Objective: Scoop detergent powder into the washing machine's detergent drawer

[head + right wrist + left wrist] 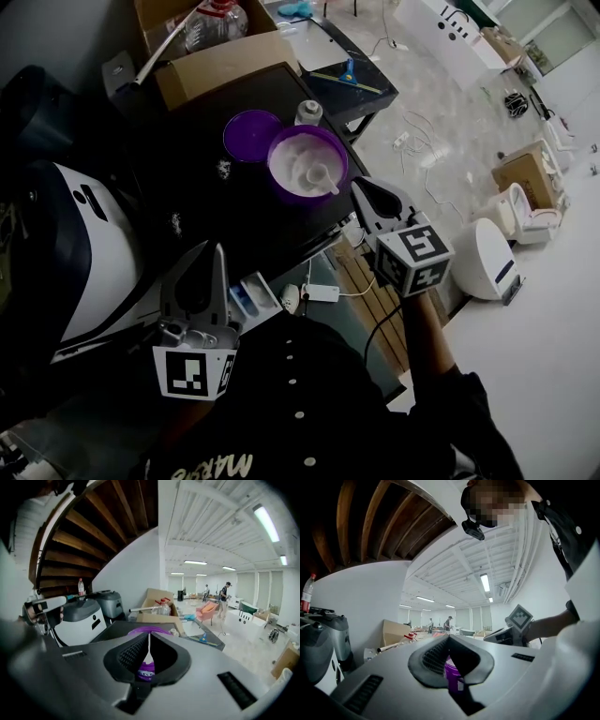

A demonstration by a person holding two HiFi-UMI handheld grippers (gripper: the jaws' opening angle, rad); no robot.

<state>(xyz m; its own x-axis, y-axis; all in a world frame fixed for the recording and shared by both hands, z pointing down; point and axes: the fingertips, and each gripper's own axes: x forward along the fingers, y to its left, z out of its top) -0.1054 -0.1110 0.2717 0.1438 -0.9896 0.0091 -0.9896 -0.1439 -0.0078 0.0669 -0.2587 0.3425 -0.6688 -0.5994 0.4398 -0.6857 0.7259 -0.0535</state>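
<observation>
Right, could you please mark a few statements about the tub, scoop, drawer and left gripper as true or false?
1. The tub has its lid off. True.
2. The scoop lies in the drawer. False: it lies in the tub, on the powder.
3. The drawer is pulled out. True.
4. The left gripper has its fingers wide apart. False: they are together.
</observation>
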